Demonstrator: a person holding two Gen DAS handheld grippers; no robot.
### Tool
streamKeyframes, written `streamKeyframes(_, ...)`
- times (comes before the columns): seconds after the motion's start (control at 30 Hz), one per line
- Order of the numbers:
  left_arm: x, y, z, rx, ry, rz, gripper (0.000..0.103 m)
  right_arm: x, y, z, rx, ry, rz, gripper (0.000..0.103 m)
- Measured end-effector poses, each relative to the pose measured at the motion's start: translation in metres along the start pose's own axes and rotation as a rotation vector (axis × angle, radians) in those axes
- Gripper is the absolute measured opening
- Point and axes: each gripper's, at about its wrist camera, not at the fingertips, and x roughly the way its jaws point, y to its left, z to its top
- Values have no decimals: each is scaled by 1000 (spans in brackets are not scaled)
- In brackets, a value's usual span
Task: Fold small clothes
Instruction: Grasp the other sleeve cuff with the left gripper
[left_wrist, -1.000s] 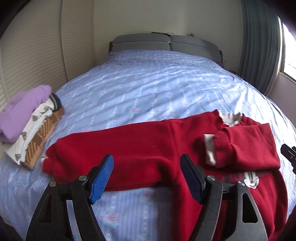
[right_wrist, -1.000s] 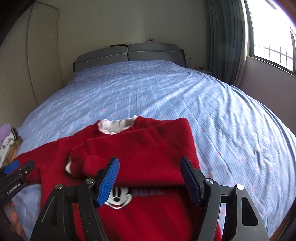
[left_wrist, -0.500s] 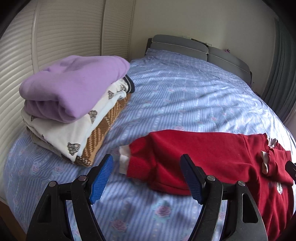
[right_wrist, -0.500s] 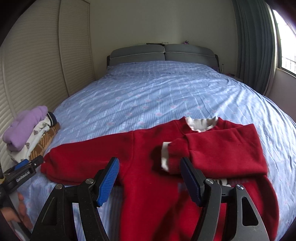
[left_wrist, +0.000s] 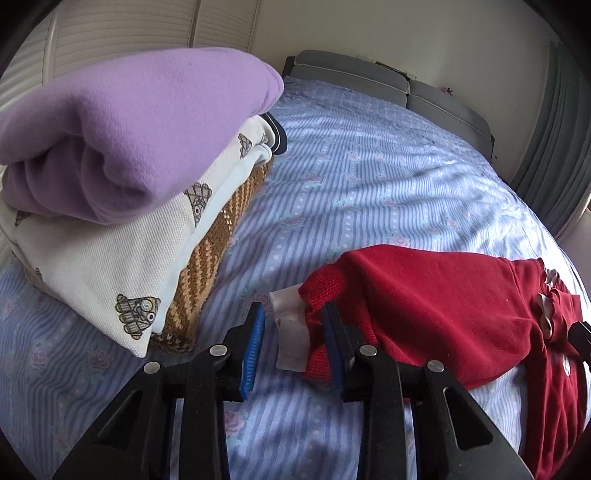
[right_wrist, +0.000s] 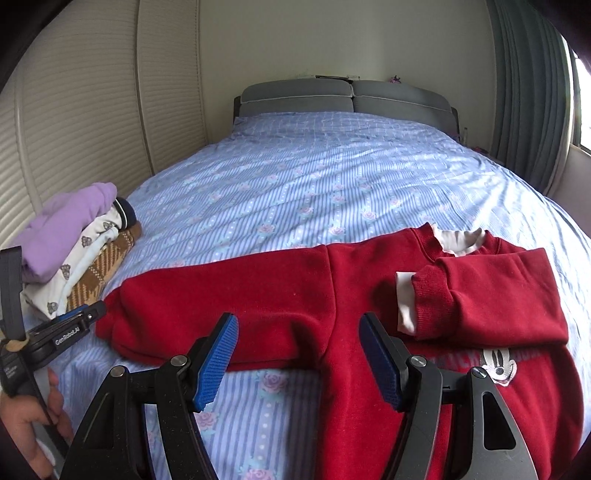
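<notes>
A red sweater (right_wrist: 332, 295) lies face up on the bed, with a cartoon mouse print (right_wrist: 498, 363) on its chest. One sleeve (right_wrist: 480, 295) is folded across the chest. The other sleeve stretches out left and ends in a red cuff with a white inner cuff (left_wrist: 291, 332). My left gripper (left_wrist: 293, 345) is low over that cuff with its jaws closing. The cuff lies between them, and a gap still shows at the left pad (left_wrist: 255, 343). My right gripper (right_wrist: 297, 354) stands open above the sweater's side, below the outstretched sleeve.
A pile of folded clothes (left_wrist: 129, 166), purple on top of white and brown, sits at the bed's left edge close to the cuff. Slatted closet doors (right_wrist: 74, 129) run along the left. A grey headboard (right_wrist: 347, 96) stands at the back. A hand (right_wrist: 29, 424) holds the left gripper.
Both grippers moved left along the sweater. The left one went from the sleeve's middle to its cuff, sank lower, and its jaws narrowed around it. The right gripper's jaws kept their width.
</notes>
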Motion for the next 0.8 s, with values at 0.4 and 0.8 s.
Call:
streamKeyframes(0.4, 9, 12, -13, -113, 21, -74, 29, -3, -6, -4, -4, 10, -2, 68)
streamKeyframes(0.8, -38, -15, -2, -70, -77, -46, 6, -21, -19, 0, 13, -14, -6, 68)
